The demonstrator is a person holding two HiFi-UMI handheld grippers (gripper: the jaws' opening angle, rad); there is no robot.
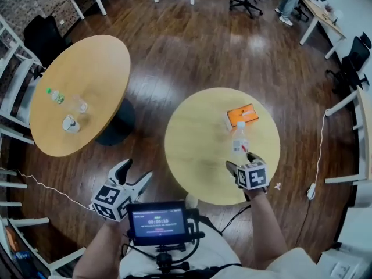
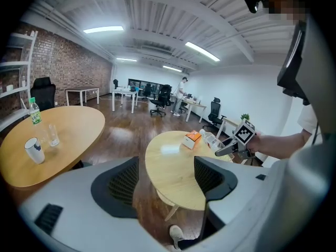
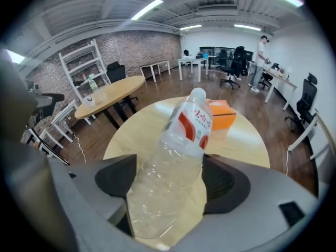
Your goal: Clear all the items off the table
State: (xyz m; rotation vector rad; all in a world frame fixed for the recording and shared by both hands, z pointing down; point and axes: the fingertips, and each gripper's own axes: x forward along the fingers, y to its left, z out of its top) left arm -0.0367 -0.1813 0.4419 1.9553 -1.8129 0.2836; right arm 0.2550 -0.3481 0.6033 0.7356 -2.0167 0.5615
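Head view showed the round worktop (image 1: 197, 150) just in front of the person, with only two things on it. The bigger one was an orange box (image 1: 242, 116), lying flat toward the far side. Just beside it, nearer to the person, stood a clear plastic bottle (image 1: 239, 139) with a red and white label.

The right gripper (image 1: 241, 160) was clamped on the lower body of this bottle, and in the right gripper view both pads seemed to press on its sides. I judge that the step in hand was picking up the bottle, the first of the two things. The next move would call for a straight lift, because the thin wall may give and slip. The box would stay for later.

The left gripper (image 1: 132, 176) hung low beside the worktop, its jaws apart and empty. A second worktop (image 1: 87, 86) stood well apart to the left, carrying a green-capped bottle (image 1: 55, 96), a glass (image 1: 79, 104) and a cup (image 1: 70, 124). Nothing blocked the lift, though the box was close behind the bottle.
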